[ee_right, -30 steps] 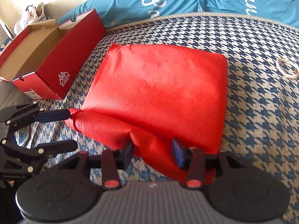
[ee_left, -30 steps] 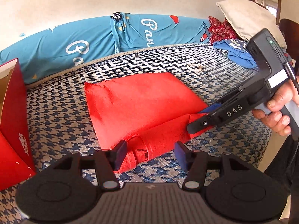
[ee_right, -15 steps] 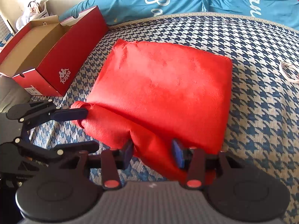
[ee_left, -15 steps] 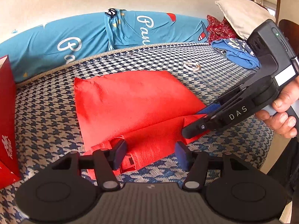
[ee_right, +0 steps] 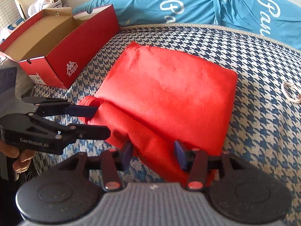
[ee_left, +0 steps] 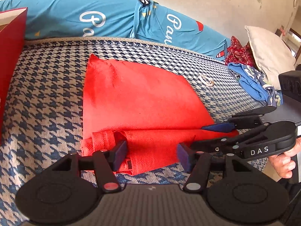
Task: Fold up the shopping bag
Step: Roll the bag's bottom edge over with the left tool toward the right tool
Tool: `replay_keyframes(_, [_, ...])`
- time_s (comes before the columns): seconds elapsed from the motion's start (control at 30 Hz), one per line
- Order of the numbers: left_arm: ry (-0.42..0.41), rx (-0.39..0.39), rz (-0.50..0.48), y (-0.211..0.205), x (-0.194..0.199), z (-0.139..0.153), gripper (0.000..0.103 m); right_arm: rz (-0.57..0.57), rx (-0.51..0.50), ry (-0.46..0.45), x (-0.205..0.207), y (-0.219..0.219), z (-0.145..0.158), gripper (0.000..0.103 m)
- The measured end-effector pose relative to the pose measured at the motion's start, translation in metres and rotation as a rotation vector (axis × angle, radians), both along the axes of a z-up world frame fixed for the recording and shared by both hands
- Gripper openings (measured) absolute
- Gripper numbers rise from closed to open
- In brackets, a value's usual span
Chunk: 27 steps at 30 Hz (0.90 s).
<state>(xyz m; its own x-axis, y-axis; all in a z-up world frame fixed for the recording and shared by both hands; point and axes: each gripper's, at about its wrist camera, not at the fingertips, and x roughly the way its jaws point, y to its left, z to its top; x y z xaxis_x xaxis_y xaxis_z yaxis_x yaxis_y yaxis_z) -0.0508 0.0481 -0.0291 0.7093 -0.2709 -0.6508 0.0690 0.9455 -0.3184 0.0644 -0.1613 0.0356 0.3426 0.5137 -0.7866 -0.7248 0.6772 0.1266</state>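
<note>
From where I stand, the left gripper (ee_left: 151, 153) is about half open over the near hem of the flat red woven-fabric shopping bag (ee_left: 141, 98). One pad touches the rolled handle strap and the other sits just off the fabric edge, so nothing is pinched. The right gripper (ee_right: 153, 153) is also about half open. Its jaws have just been opening, a soft bulge of the bag's folded edge lies between them, and I see no squeeze on it. The bag lies on the blue-and-white houndstooth bedspread (ee_left: 47, 94), its near edge turned over on itself.

Compared with a second ago, the left gripper has come in closer to the bag's handle corner, and its view has rolled, so the bag now slants towards 11 o'clock.

The right wrist view shows the open red cardboard shoebox (ee_right: 84, 43) at 10 o'clock. The left wrist view catches only one side of it at 9 o'clock. Only the left view shows the beige pillow (ee_left: 269, 56) and the crumpled blue garment (ee_left: 252, 82) at 2 o'clock, and the hand (ee_left: 284, 162) on the right gripper at 3 o'clock.
</note>
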Motion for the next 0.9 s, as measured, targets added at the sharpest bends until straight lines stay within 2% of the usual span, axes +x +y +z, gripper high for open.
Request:
replay_keyframes(0.1, [0.005,-0.001,0.030,-0.004,0.000,-0.003,0.058,0.005,0.012,-0.027,-0.007,-0.007,0.005,0.045])
replay_keyframes(0.17, [0.008,-0.022,0.045,-0.002,0.001,-0.003,0.058,0.003,0.027,-0.048,-0.010,-0.014,0.008,0.045])
replay_keyframes(0.27, [0.028,-0.096,0.089,0.007,0.003,-0.004,0.058,-0.003,0.042,-0.075,-0.011,-0.023,0.011,0.045])
replay_keyframes(0.37, [0.033,-0.106,0.105,0.007,0.004,-0.005,0.058,0.000,0.036,-0.108,-0.014,-0.028,0.012,0.046])
replay_keyframes(0.4, [0.034,-0.110,0.110,0.007,0.005,-0.005,0.058,0.005,0.032,-0.122,-0.015,-0.029,0.013,0.047])
replay_keyframes(0.47, [0.037,-0.114,0.120,0.007,0.006,-0.006,0.058,0.032,0.028,-0.142,-0.019,-0.031,0.015,0.057])
replay_keyframes(0.57, [0.042,-0.133,0.134,0.009,0.008,-0.006,0.058,0.066,0.005,-0.179,-0.025,-0.033,0.015,0.059])
replay_keyframes(0.63, [0.046,-0.148,0.141,0.011,0.008,-0.006,0.058,0.074,-0.010,-0.208,-0.026,-0.034,0.013,0.055])
replay_keyframes(0.73, [0.050,-0.168,0.152,0.013,0.009,-0.007,0.058,0.027,-0.021,-0.194,-0.019,-0.034,0.011,0.044])
replay_keyframes(0.9, [0.044,-0.166,0.157,0.013,0.009,-0.007,0.058,-0.046,0.001,-0.140,-0.006,-0.037,0.008,0.041])
